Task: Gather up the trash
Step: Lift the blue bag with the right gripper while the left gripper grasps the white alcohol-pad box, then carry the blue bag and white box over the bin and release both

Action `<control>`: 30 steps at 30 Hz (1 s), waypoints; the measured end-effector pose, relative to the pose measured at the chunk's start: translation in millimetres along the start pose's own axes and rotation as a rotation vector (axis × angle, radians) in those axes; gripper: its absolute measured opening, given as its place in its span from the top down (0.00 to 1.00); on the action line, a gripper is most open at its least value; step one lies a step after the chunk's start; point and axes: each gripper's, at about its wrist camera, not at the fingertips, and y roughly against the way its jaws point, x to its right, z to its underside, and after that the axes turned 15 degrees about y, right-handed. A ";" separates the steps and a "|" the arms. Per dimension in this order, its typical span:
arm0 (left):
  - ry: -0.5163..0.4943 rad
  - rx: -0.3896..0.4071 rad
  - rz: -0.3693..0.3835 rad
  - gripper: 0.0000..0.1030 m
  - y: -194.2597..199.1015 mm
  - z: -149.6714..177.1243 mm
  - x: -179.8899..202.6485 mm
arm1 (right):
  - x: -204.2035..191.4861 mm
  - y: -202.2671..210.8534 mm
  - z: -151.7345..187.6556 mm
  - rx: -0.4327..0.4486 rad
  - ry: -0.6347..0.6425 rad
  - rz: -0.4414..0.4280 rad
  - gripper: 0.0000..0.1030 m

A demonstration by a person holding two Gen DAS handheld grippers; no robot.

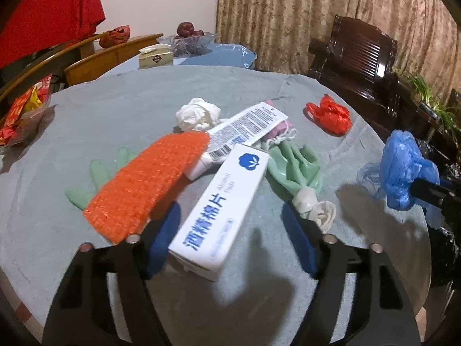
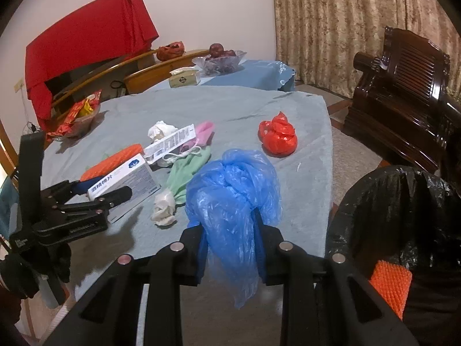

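Note:
My right gripper (image 2: pixel 230 225) is shut on a crumpled blue plastic bag (image 2: pixel 233 196) and holds it above the table's near edge, left of a black-lined trash bin (image 2: pixel 403 201). An orange scrubber (image 2: pixel 390 284) lies in the bin. My left gripper (image 1: pixel 230 225) is open around a white alcohol-pads box (image 1: pixel 222 210); it also shows in the right wrist view (image 2: pixel 100 193). In the pile lie an orange sponge (image 1: pixel 149 184), a green glove (image 1: pixel 294 164), a barcode-labelled box (image 1: pixel 247 129), a white tissue wad (image 1: pixel 196 114) and a red bag (image 1: pixel 328 114).
The table carries a grey-blue cloth (image 2: pixel 230 106). A snack bowl (image 2: pixel 77 118) stands at its left, a tissue box (image 2: pixel 184 77) and a fruit bowl (image 2: pixel 219 59) at the back. A dark wooden chair (image 2: pixel 403 101) stands right, wooden chairs behind.

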 end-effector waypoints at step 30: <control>0.027 0.074 0.090 0.69 72.4 -15.1 70.6 | 25.2 69.6 -14.6 0.123 -0.020 0.003 0.73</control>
